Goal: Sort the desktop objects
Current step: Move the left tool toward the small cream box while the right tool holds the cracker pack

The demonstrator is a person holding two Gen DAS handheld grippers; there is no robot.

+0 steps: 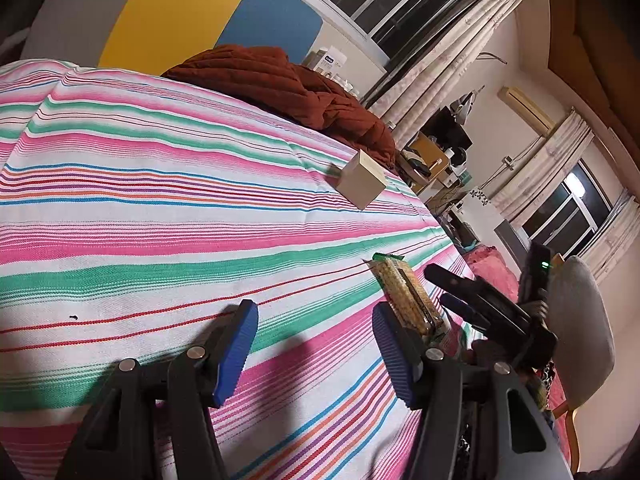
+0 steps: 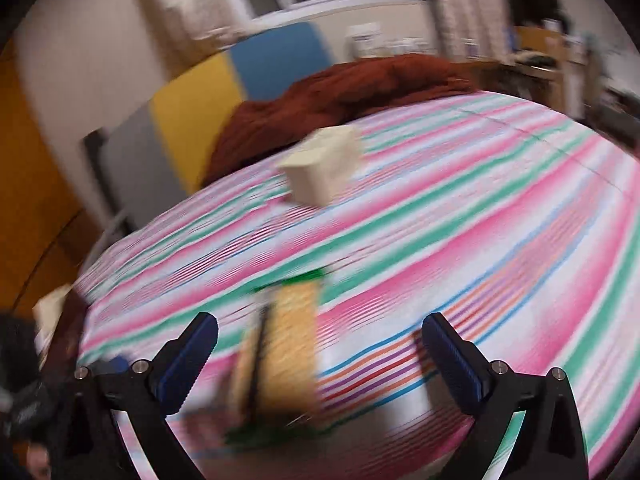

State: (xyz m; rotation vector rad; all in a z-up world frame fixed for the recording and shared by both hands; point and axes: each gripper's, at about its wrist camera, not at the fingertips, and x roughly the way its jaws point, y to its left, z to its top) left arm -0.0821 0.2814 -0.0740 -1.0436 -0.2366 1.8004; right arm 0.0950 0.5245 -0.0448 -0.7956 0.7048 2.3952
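Striped cloth (image 1: 168, 216) in pink, green and white covers the surface; a rust-red blanket (image 1: 288, 88) is bunched at its far edge, with windows and curtains behind.

Left wrist view: left gripper (image 1: 316, 356) has its blue pads spread partway w/ nothing between them, only cloth. A cracker pack (image 1: 408, 296), green-ended, lies on the cloth at about 2 o'clock from that gripper, just beside its right pad. A cream box (image 1: 362, 185) sits farther off at 12 o'clock, near the blanket. The right gripper's black fingers show at 3 o'clock, beside the pack.

Right wrist view is blurred. Right gripper (image 2: 320, 364) is spread wide; the pack (image 2: 280, 352) lies between the pads, prob. touching neither. The box (image 2: 322, 168) is at 12 o'clock, well apart.
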